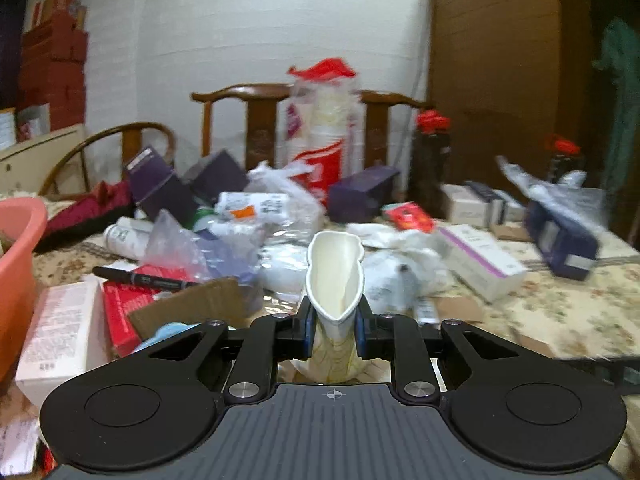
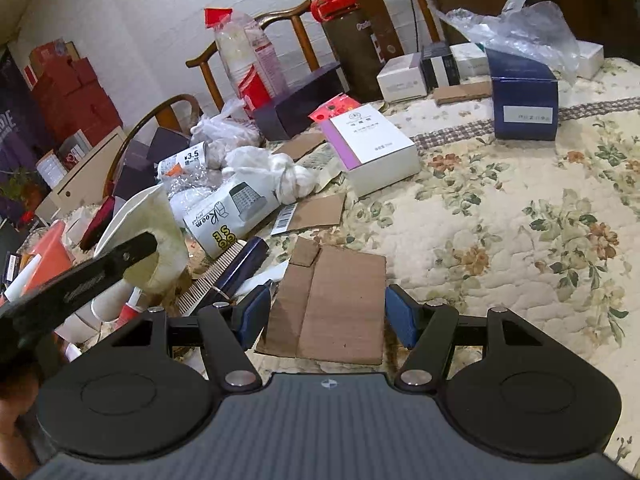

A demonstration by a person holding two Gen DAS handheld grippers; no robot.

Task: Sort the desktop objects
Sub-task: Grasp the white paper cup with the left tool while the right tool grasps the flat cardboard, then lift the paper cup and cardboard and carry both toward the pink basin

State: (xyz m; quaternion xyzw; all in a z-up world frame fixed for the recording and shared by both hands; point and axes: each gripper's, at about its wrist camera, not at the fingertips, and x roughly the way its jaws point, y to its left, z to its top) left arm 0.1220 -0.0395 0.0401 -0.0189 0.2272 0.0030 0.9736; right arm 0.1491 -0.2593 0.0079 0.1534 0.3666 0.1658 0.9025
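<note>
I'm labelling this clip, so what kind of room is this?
Probably a home dining room used for storage: wooden chairs at a table under a floral cloth, cluttered with boxes and bags.

A black two-finger left gripper point(image 1: 335, 326) is squeezing a crumpled cream paper cup point(image 1: 335, 276) between its blue pads point(image 1: 308, 330), the cup's flattened mouth pointing away from the camera. Beyond it, a table under a floral quilted cloth point(image 1: 568, 308) is lying cluttered with boxes and plastic bags. A black marker pen point(image 1: 140, 278) is resting on a red box point(image 1: 122, 312) at left, beside a pink plastic basin point(image 1: 18, 248). Dark wooden chairs point(image 1: 256, 120) are standing against a white wall.
</note>
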